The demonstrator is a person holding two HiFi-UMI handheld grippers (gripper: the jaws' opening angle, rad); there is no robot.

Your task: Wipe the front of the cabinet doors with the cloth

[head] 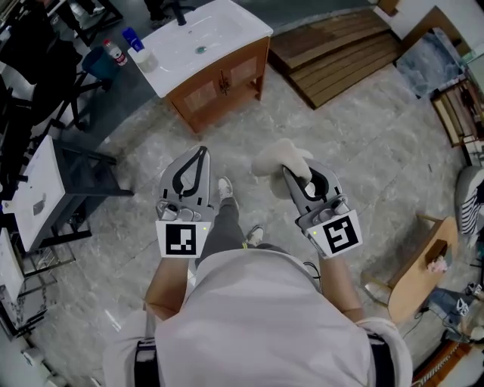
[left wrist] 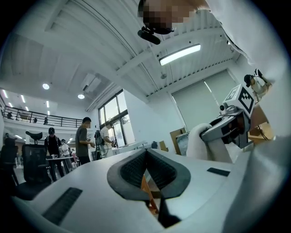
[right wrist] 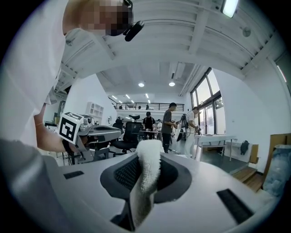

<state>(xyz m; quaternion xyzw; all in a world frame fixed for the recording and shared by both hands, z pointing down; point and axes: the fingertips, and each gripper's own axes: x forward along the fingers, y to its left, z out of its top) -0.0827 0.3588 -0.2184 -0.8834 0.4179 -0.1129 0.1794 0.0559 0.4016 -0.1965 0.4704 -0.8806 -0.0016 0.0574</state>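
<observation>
1. Both forearms are bent and held in front of the waist, side by side, with the tongs pointing forward over the stone floor [head: 363, 159].
2. The left tongs [head: 203, 150] are pressed together with nothing between them.
3. The right tongs [head: 288, 171] pinch the white cloth [head: 276, 156], which bunches in a fluffy lump past the tips (a strip also trails back between the jaws).
4. The cabinet [head: 219, 85] stands ahead and slightly left, well apart from both tongs, with its two wooden doors shut.
5. Its white surface [head: 227, 23] holds a basin [head: 198, 45]; a bottle [head: 115, 53] stands by the left end, its contents unclear.
</observation>
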